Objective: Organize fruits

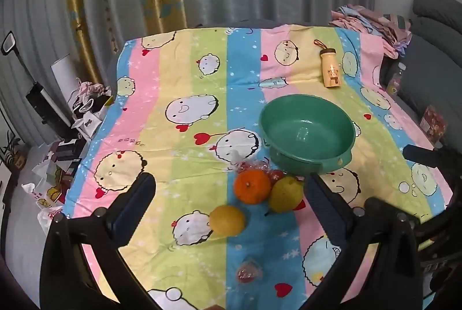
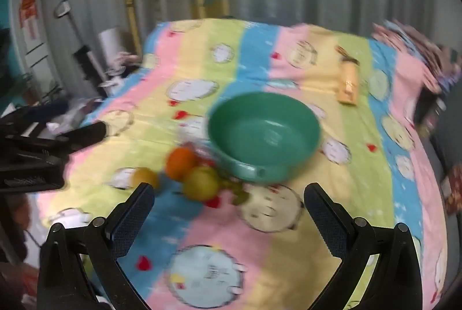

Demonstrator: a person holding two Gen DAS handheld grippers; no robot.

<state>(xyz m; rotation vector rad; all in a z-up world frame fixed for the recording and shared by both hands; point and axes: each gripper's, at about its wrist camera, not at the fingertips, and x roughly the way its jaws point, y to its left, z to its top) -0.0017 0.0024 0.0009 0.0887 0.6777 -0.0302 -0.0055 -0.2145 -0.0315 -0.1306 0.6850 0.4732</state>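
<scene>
An empty green bowl (image 1: 307, 131) stands on the striped cartoon cloth (image 1: 184, 79). In front of it lie an orange (image 1: 252, 185), a yellow pear (image 1: 285, 194), a lemon (image 1: 227, 220), a wrapped red fruit behind the orange (image 1: 275, 174) and another wrapped red fruit (image 1: 248, 272) nearer me. My left gripper (image 1: 229, 191) is open above the fruits. My right gripper (image 2: 229, 199) is open and empty, above the cloth in front of the bowl (image 2: 264, 131); the orange (image 2: 181, 162), pear (image 2: 200, 186) and lemon (image 2: 145, 177) lie ahead to its left. The right wrist view is blurred.
A beige bottle (image 1: 329, 68) lies at the back right of the cloth. Folded clothes (image 1: 372, 21) are piled at the far right corner. Bags and boxes (image 1: 72, 131) sit on the floor left of the table. Curtains hang behind.
</scene>
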